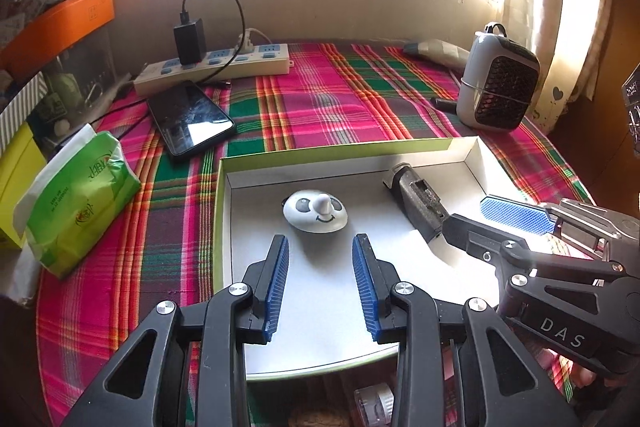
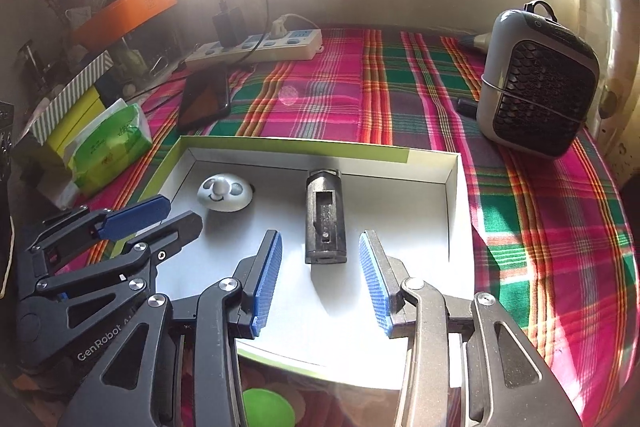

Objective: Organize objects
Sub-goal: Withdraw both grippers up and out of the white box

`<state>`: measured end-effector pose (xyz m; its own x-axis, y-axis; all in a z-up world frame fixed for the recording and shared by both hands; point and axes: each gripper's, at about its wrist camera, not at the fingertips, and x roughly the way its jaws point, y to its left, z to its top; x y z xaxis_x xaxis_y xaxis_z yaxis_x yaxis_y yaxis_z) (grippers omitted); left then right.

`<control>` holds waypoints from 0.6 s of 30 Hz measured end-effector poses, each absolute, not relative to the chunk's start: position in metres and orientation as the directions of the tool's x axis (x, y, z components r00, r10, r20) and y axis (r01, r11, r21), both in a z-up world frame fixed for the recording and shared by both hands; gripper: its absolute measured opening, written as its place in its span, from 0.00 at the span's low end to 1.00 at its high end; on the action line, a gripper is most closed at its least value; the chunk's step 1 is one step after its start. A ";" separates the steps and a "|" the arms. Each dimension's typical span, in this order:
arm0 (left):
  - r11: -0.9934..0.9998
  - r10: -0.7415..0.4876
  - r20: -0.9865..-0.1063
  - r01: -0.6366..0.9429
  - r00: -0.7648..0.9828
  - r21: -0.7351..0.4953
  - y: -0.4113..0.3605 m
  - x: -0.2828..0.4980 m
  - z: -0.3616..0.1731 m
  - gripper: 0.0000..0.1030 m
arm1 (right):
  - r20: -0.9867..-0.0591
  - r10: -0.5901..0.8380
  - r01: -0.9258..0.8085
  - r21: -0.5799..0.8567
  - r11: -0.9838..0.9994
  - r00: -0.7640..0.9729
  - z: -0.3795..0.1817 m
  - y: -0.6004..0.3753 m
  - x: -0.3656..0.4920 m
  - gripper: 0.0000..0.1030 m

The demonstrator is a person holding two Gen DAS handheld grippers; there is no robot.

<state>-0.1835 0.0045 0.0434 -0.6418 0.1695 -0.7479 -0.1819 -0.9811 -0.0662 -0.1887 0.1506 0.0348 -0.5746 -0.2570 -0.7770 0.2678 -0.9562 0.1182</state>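
Observation:
A shallow white box with green rim lies on the plaid cloth. Inside it are a white smiley-face dome with a peg and a dark metal block. My left gripper is open and empty, just short of the smiley dome. My right gripper is open and empty, its fingertips either side of the near end of the dark block without touching it. Each gripper shows in the other's view: the right one, the left one.
A phone, a power strip with charger and a green tissue pack lie at the left. A grey mini fan stands at the right. Orange and yellow boxes line the left edge.

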 end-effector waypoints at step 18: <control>-0.984 0.128 -0.514 -0.175 -0.848 0.044 0.014 -0.096 0.092 0.30 | -0.718 -0.250 0.264 0.095 -0.960 -0.650 0.048 0.165 -0.134 0.41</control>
<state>-0.0959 0.0140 0.0925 -0.8482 0.1282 -0.5140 -0.1751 -0.9836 0.0435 -0.1343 0.1653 0.0481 -0.6497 -0.2501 -0.7179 0.2641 -0.9598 0.0954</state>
